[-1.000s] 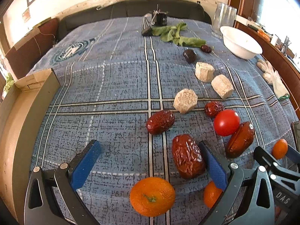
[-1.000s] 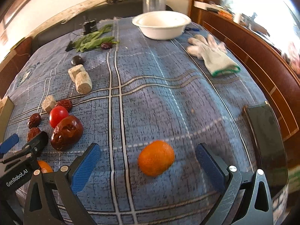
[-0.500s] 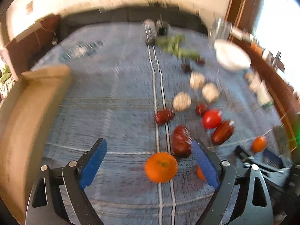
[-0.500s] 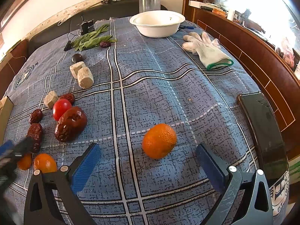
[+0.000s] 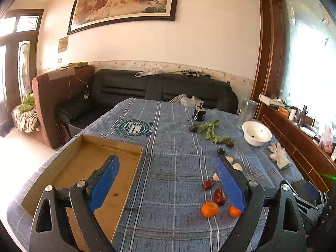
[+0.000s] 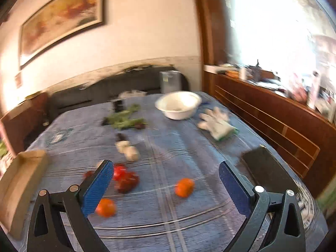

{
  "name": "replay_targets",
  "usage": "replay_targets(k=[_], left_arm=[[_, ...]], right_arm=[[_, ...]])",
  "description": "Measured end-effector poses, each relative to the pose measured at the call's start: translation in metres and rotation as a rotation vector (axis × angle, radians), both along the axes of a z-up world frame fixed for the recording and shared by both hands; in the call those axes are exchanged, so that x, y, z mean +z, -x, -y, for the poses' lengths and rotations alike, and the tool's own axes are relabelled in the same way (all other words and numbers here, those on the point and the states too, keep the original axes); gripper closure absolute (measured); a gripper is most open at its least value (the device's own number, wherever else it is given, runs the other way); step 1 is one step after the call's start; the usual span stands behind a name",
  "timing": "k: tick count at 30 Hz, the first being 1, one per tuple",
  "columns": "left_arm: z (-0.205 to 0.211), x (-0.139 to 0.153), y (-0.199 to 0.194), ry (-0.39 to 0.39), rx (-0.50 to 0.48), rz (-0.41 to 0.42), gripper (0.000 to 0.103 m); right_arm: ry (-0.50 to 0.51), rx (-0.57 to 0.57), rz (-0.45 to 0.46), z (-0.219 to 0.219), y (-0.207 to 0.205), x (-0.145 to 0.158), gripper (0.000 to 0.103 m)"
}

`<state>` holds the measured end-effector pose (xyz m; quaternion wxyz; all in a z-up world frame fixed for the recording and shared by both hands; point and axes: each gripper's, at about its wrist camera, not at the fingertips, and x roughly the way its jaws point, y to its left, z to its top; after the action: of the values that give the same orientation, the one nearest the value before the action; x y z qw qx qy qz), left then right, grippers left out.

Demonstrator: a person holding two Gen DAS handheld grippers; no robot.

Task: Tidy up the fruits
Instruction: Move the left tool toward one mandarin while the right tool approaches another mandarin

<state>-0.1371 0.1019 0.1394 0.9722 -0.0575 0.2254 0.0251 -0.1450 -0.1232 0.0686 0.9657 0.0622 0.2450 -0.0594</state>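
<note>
Above the counter [image 5: 168,168] I hold my left tool [image 5: 168,180] wide and empty, its jaws lately narrowed slightly. Its view alone shows the cardboard tray's [image 5: 117,147] whole floor. My right tool [image 6: 166,185] also gapes empty; an orange [image 6: 184,187] lies between its jaws, apart from them, with dates [image 6: 127,182] and another orange [image 6: 106,207] near its left finger.

Woven checked tablecloth [image 5: 172,163], matt cardboard tray [image 5: 117,191], glossy white bowl [image 5: 256,134], knitted glove [image 5: 279,157]
</note>
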Motion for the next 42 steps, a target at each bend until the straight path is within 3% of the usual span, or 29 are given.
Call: replay_targets(k=[3,9,30,37,42], left_arm=[[0.006,-0.006,0.000,-0.048,0.028,-0.032,0.011],[0.002,-0.019,-0.001,-0.103,0.073,-0.074,0.011],[0.012,-0.057,-0.033,-0.079,-0.017,-0.222,0.011],[0.002,-0.073,-0.046,-0.004,-0.050,-0.301,0.011],[0.019,-0.088,-0.049,0.006,-0.160,-0.353,0.012]], right_arm=[[-0.015,0.070,-0.046,-0.013,-0.004,-0.002,0.001],[0.048,0.095,-0.104,-0.032,-0.002,-0.013,0.001],[-0.008,0.088,-0.215,-0.008,-0.023,-0.041,0.001],[0.000,0.082,-0.250,0.021,-0.029,-0.044,0.001],[-0.017,0.100,-0.297,0.040,-0.039,-0.046,0.001]])
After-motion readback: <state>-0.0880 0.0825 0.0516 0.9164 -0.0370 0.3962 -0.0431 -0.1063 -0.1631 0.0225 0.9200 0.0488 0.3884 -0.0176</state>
